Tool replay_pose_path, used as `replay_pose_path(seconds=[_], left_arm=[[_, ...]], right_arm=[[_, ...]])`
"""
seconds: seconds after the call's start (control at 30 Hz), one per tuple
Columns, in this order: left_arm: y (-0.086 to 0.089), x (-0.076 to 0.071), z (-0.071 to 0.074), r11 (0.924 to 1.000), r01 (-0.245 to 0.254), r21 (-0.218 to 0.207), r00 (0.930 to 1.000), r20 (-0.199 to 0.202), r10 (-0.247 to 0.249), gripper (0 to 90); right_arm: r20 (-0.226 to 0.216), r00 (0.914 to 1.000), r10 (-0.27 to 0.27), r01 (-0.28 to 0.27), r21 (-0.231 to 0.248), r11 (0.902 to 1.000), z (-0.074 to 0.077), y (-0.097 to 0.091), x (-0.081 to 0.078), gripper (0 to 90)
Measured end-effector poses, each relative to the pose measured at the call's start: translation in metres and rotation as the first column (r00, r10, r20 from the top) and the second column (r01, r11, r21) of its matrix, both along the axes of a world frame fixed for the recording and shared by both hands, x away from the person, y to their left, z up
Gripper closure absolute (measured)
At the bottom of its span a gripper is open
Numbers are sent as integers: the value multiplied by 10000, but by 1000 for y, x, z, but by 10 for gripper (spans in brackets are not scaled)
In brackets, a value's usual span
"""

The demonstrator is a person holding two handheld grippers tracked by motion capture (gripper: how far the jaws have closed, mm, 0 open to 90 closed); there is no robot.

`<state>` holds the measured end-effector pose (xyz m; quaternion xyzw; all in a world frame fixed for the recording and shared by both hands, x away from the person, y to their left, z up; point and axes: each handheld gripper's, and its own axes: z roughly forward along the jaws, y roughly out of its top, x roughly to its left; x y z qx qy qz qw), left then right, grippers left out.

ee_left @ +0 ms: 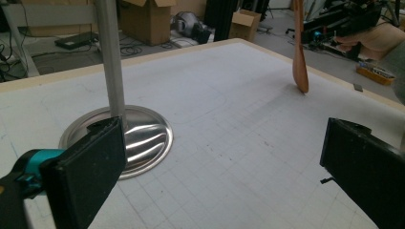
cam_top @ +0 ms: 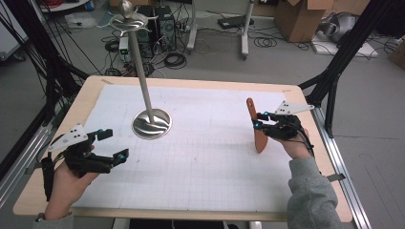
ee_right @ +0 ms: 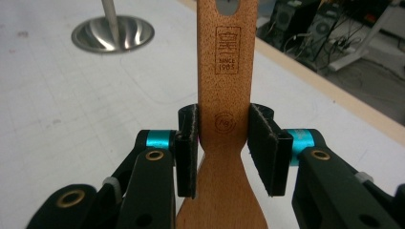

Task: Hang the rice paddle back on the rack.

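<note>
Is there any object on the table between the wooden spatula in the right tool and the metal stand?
Nothing visible. The right tool grips the wooden spatula upright, and between it and the metal stand only bare white mat lies.

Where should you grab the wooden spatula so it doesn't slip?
By the flat handle, just above where it widens into the blade. The right gripper grips the wooden spatula there, one jaw on each narrow edge. The straight handle fits between the jaws, and the flare below helps stop sliding.
</note>
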<state>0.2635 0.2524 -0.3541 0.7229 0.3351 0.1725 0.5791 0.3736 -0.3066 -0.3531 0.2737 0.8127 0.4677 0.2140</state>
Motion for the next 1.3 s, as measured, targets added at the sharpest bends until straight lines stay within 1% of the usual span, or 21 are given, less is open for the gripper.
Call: replay_pose_path(seconds=[0.07,0.17,0.23,0.27,0.3,0.43,0.63,0.67,0.7,0.83,0.93,1.0,1.03,1.1,1.2,1.23,1.3], left_arm=[[-1,0,-1,10000,-4,57,10000,0,4,24],[1,-2,-1,9999,-92,123,10000,2,92,24],[2,-3,-1,9998,-156,108,9999,23,155,24],[3,-3,0,9998,-177,99,9998,57,176,24],[4,-4,0,9997,-206,103,9998,49,205,24],[5,-6,0,9996,-254,92,9997,73,253,24],[7,-8,-1,9992,-376,127,9993,46,375,24],[7,-9,0,9992,-383,144,9993,54,382,24],[7,-9,0,9990,-436,125,9990,70,435,24],[9,-11,0,9986,-508,153,9987,80,507,24],[10,-12,-1,9983,-562,145,9984,62,561,24],[10,-13,-1,9982,-572,197,9983,73,571,24],[10,-14,-1,9981,-592,175,9982,65,591,24],[11,-14,-2,9980,-594,198,9982,77,592,24],[13,-14,-3,9977,-640,232,9979,15,640,24],[13,-14,-3,9975,-655,262,9978,-7,656,24],[14,-14,-4,9972,-701,270,9975,-49,703,24]], right_arm=[[154,9999,-20,17,188,9998,2,-1,0,646],[181,9998,-26,20,363,9993,4,-1,-1,646],[328,9995,-14,2,339,9994,4,-1,1,646],[283,9996,-69,60,318,9995,4,0,1,647],[345,9994,-36,26,300,9995,5,0,1,647],[485,9988,72,-95,474,9988,9,4,2,646],[572,9982,161,-195,585,9981,16,10,3,647],[513,9986,152,-186,672,9976,17,12,3,646],[553,9983,176,-214,687,9974,18,13,3,646],[583,9979,266,-323,995,9945,21,16,4,646],[571,9974,450,-515,1182,9917,24,20,6,646],[546,9974,474,-537,1204,9913,26,22,6,646],[651,9967,476,-552,1215,9911,27,23,7,646],[664,9965,506,-589,1293,9899,29,25,8,646],[642,9965,527,-604,1251,9903,34,31,8,646],[751,9954,587,-680,1279,9895,35,33,9,646],[641,9957,670,-755,1399,9873,38,37,9,646]])
